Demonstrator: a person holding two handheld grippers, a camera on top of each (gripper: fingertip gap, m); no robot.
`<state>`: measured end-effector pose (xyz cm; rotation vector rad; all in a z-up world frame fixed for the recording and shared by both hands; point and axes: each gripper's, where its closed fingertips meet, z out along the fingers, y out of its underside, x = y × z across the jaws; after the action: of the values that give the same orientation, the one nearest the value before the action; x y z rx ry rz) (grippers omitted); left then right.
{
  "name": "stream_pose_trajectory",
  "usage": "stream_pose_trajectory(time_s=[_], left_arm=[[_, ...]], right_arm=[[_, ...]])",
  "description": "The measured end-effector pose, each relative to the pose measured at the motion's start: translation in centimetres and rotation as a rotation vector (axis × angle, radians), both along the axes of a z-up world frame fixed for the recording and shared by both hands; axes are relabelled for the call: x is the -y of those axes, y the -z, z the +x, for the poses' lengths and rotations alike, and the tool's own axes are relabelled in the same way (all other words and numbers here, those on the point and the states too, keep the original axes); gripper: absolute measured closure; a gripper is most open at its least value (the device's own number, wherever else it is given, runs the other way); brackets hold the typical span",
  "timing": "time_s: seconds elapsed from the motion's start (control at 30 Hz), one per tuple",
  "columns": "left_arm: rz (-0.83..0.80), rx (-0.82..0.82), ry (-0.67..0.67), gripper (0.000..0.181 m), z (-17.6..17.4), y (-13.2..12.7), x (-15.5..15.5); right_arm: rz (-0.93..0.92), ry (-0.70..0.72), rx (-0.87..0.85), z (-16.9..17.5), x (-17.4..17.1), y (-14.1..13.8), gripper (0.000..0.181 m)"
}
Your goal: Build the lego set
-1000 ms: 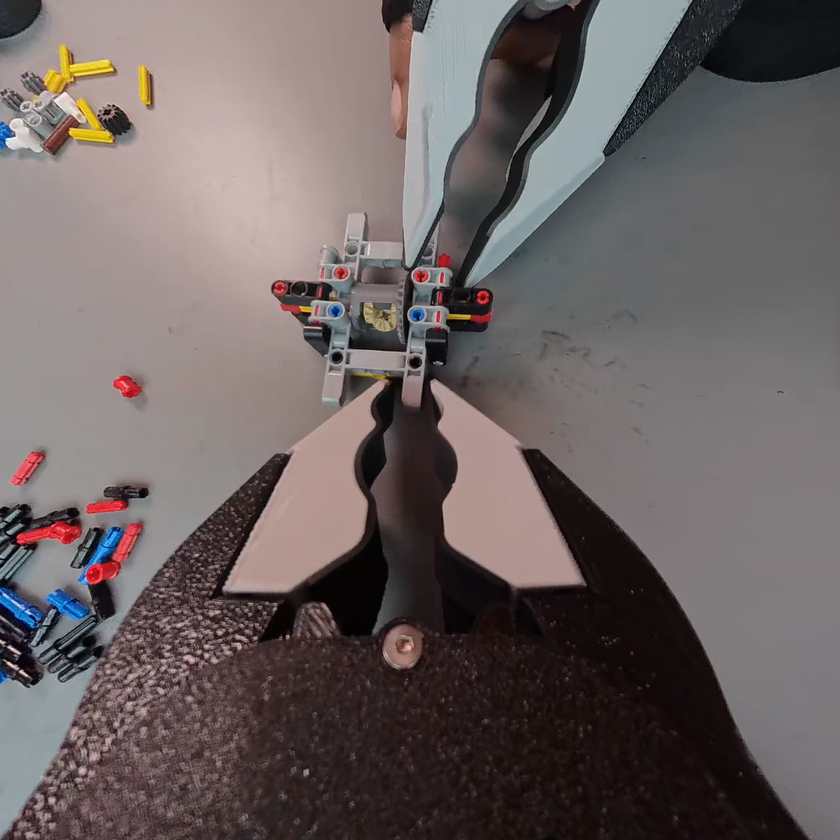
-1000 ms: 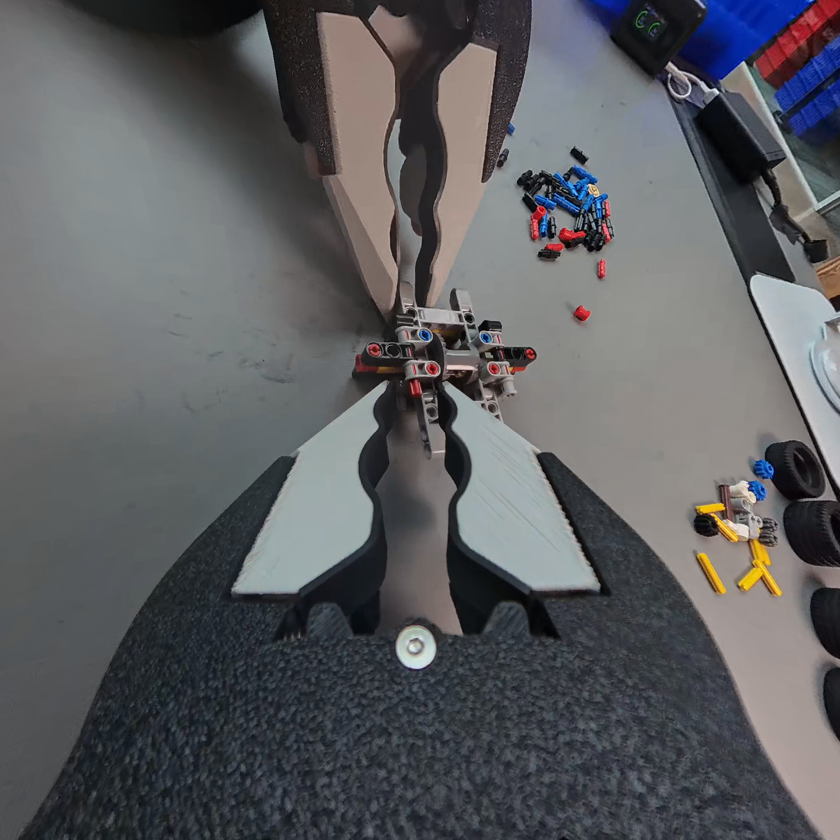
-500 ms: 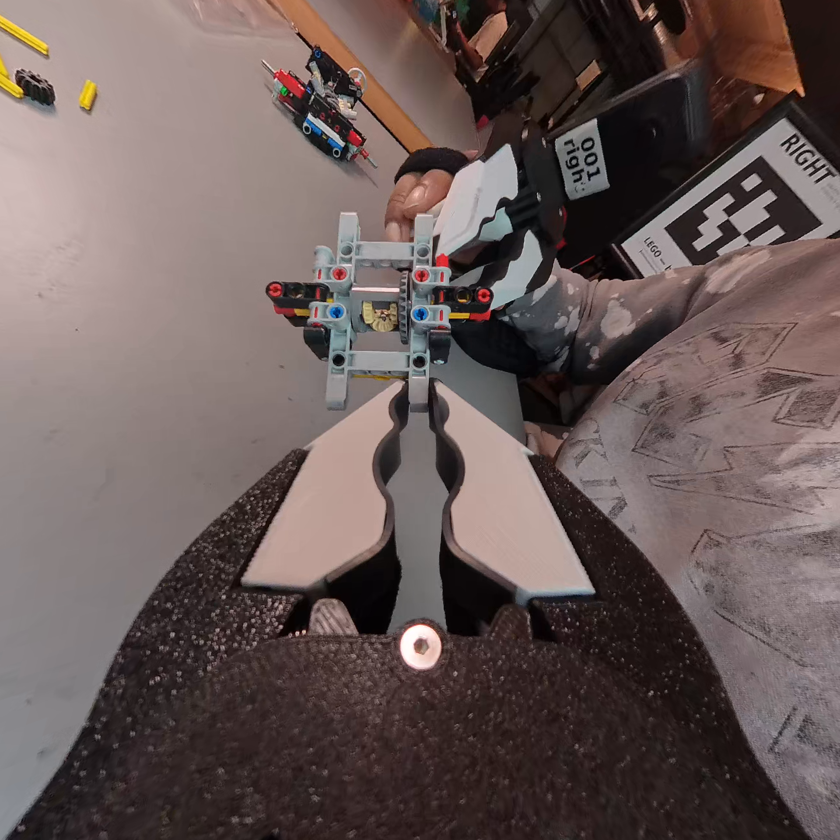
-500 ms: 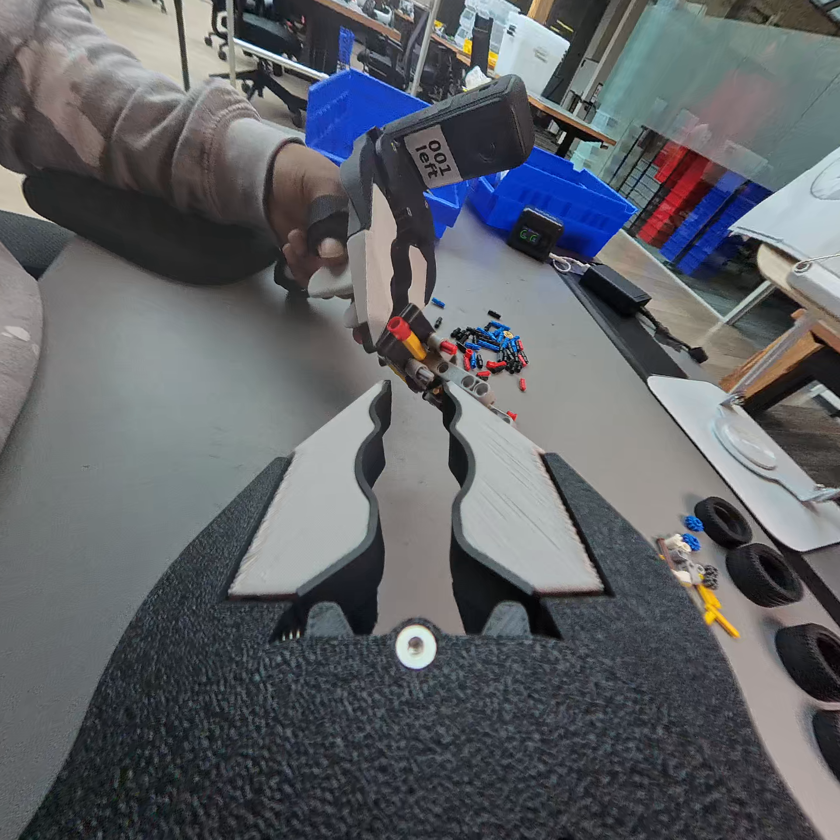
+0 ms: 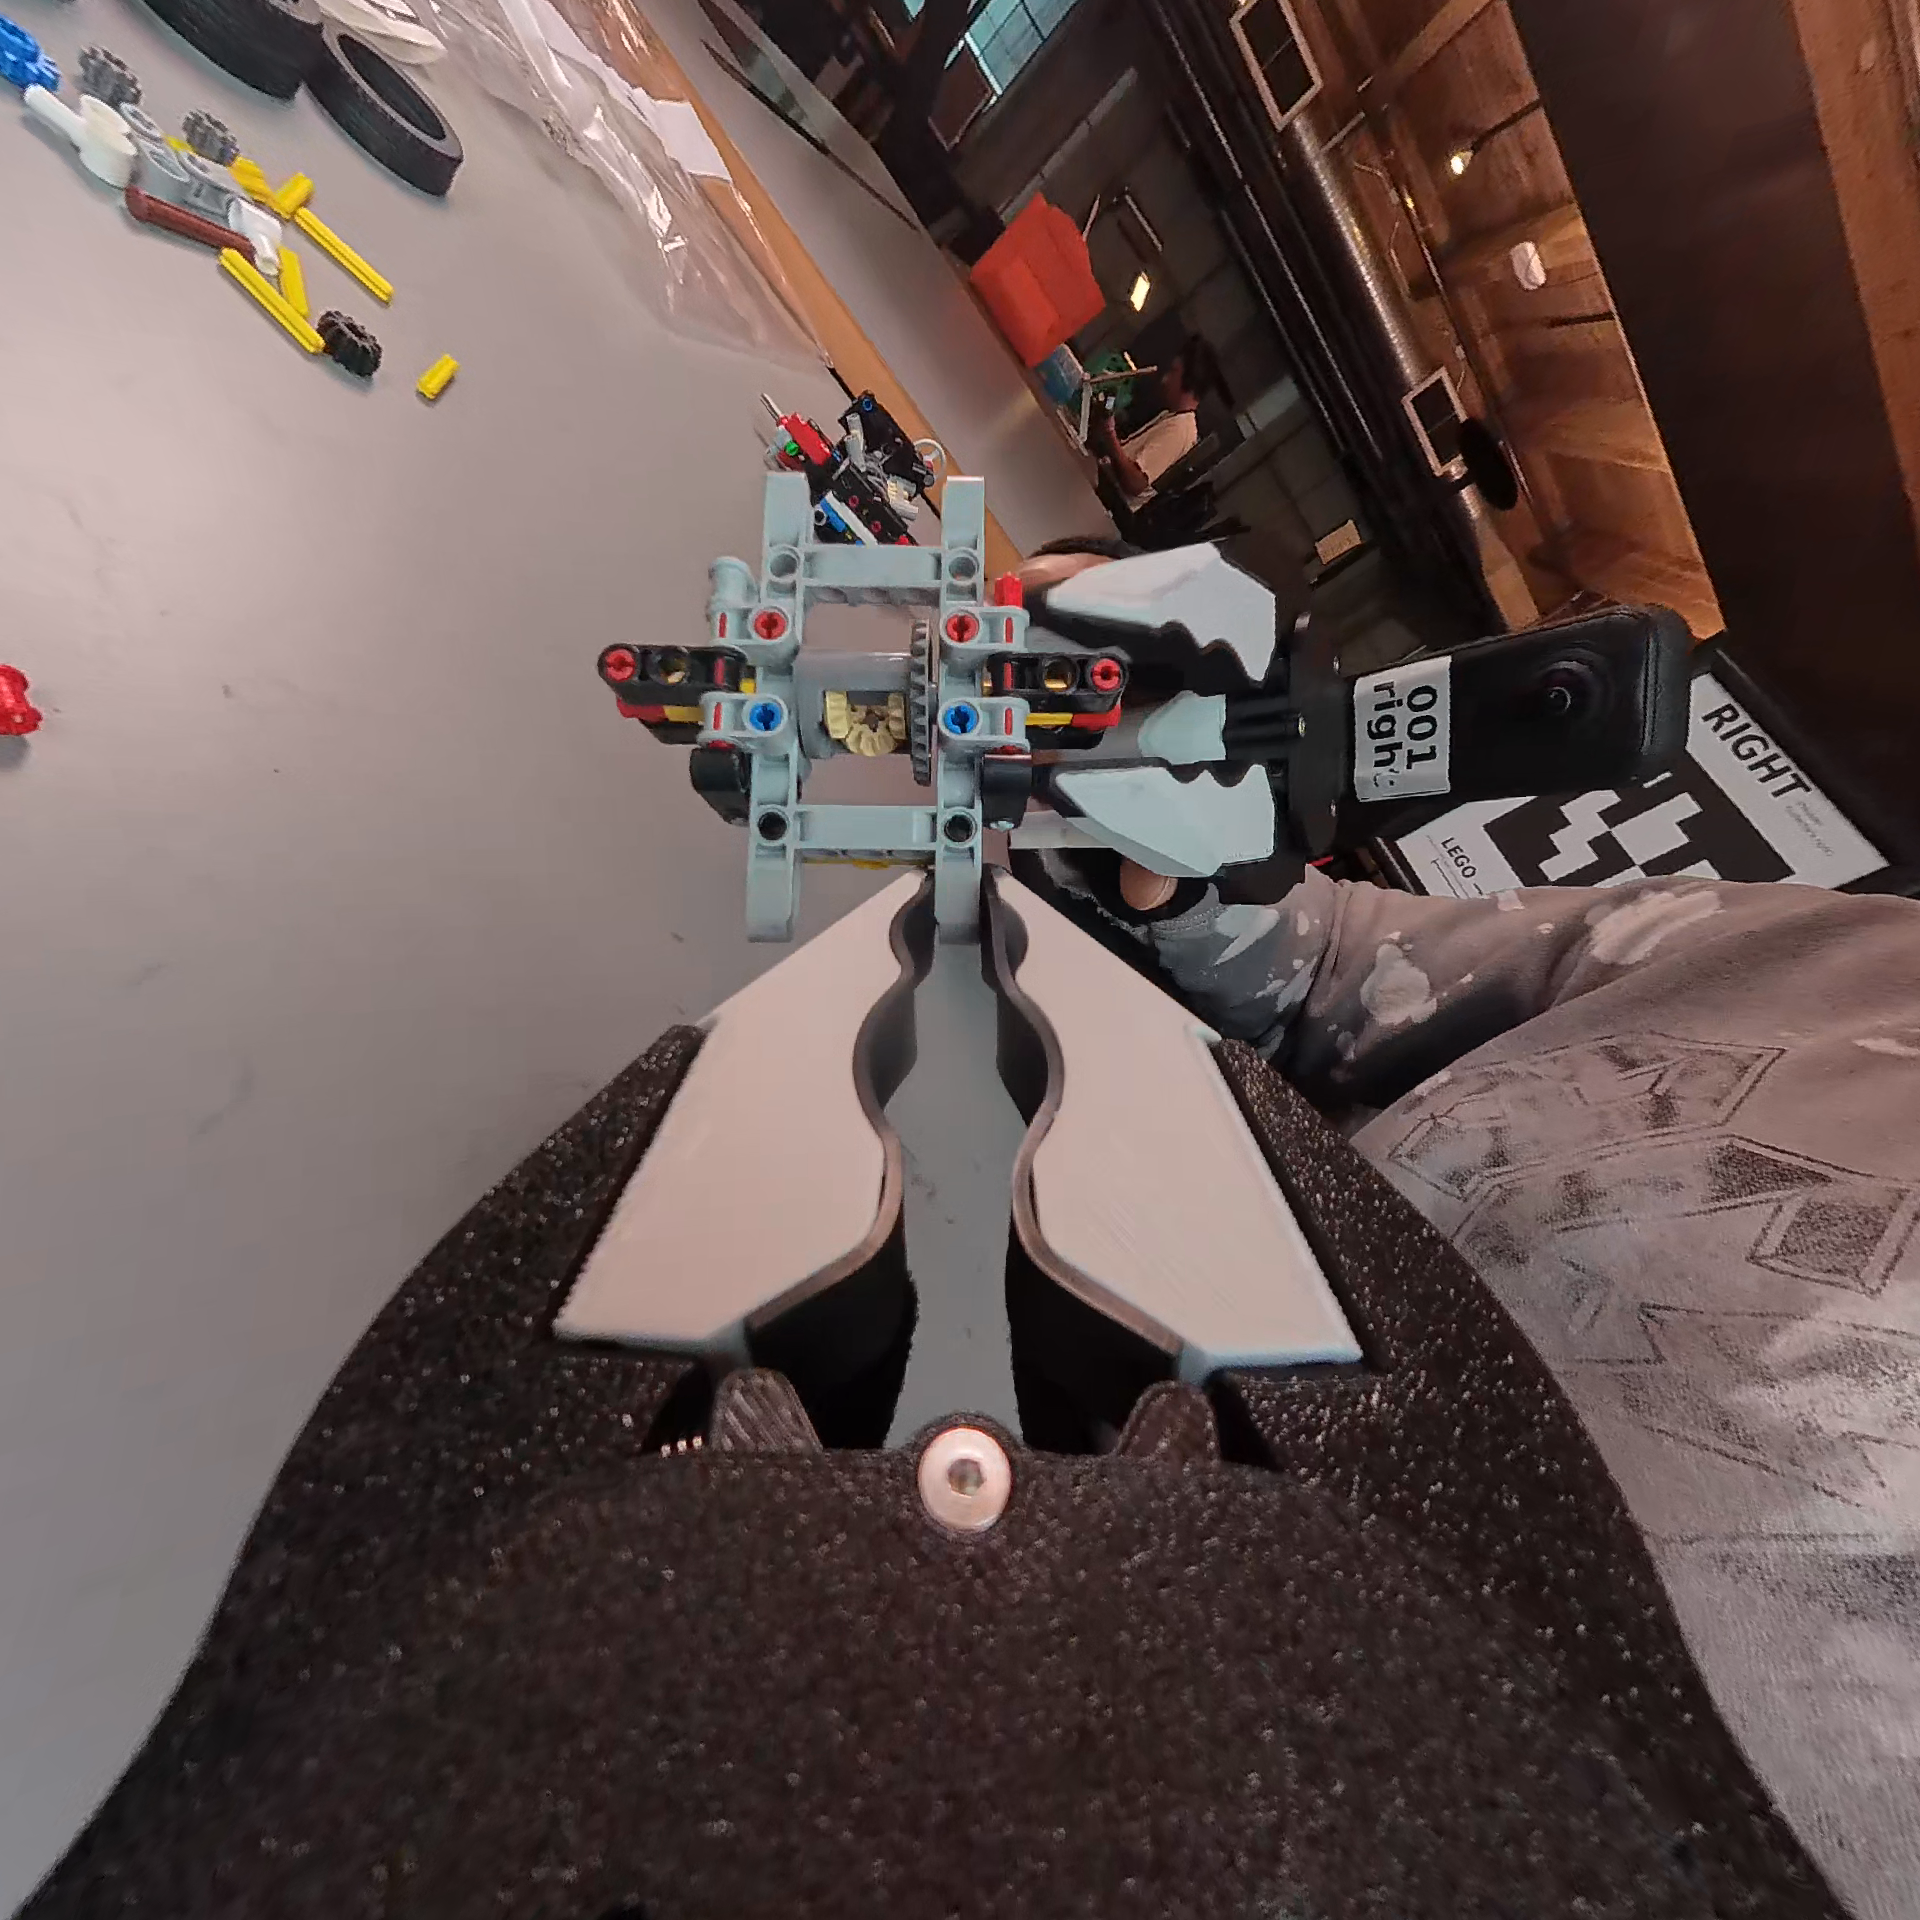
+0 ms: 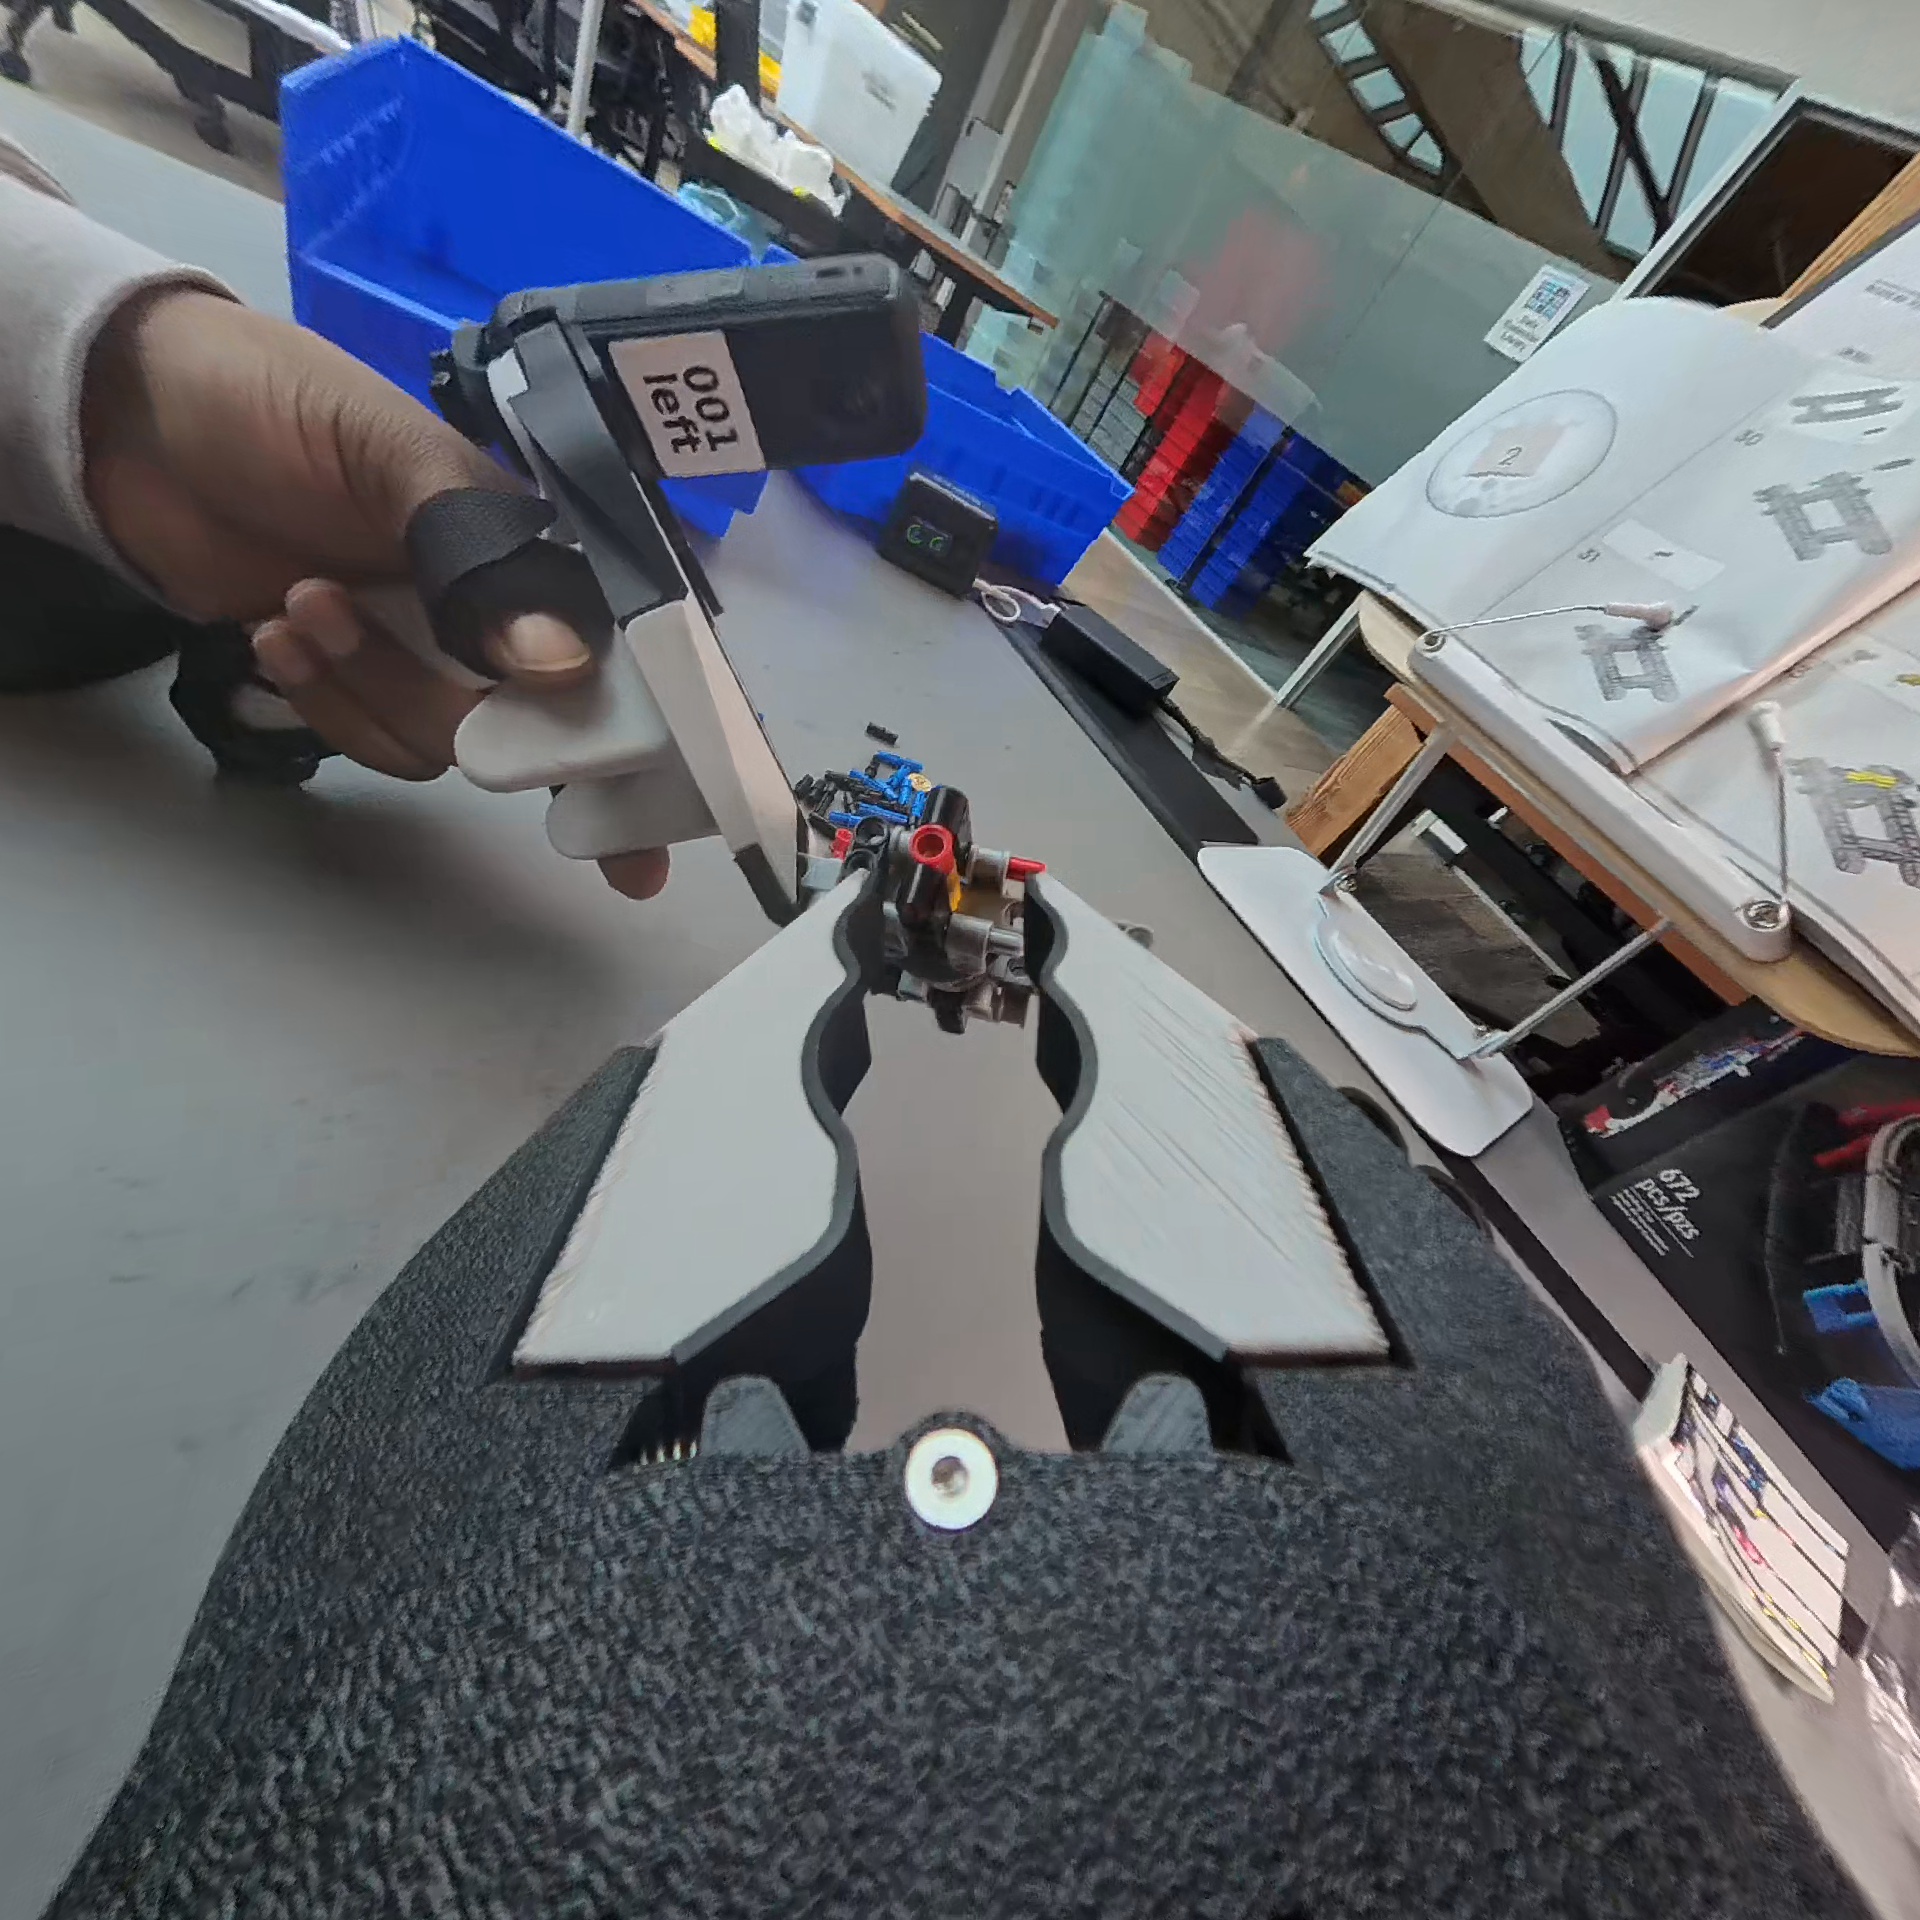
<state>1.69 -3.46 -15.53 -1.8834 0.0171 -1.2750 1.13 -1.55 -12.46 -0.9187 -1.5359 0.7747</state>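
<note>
The grey Lego frame assembly (image 5: pixel 862 717), with a tan gear inside, black side arms and red and blue pins, is held in the air above the grey table (image 5: pixel 260 935). My left gripper (image 5: pixel 956 894) is shut on the end of one of its grey beams. My right gripper (image 6: pixel 948 899) is open, its jaws either side of the assembly's end (image 6: pixel 951 935); I cannot tell if they touch it. In the left wrist view the right gripper (image 5: pixel 1044 707) comes in from the right. In the right wrist view the left gripper (image 6: pixel 774 883) comes in from the upper left.
Yellow axles and small gears (image 5: pixel 281 270) and black tyres (image 5: pixel 384 104) lie on the table, with a lone red piece (image 5: pixel 10 701). A pile of blue, black and red pins (image 6: pixel 873 779) lies beyond the assembly. An instruction booklet (image 6: pixel 1662 520) stands at the right, with blue bins (image 6: pixel 468 208) behind. The tips of both grippers are at nearly the same place.
The assembly has been lifted off the table in my left gripper and turned. My right gripper has let go, swung round to its side and opened wider around its end.
</note>
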Motion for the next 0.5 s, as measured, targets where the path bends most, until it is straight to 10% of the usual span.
stream_pose_trajectory(time_s=[0.17,0.4,0.5], left_arm=[[0.076,-0.128,0.078,0.166,1.1,-0.2,0.9],[0.241,-0.271,0.107,0.135,-0.7,-2.0,1.9],[0.166,-0.086,0.206,0.124,1.4,-1.6,2.6]], right_arm=[[-0.134,-0.112,0.033,0.4,0.3,0.4,0.174],[-1.067,-0.549,0.091,3.0,0.1,-2.5,0.175],[-1.252,-0.715,0.094,3.2,2.1,-3.9,0.176]])
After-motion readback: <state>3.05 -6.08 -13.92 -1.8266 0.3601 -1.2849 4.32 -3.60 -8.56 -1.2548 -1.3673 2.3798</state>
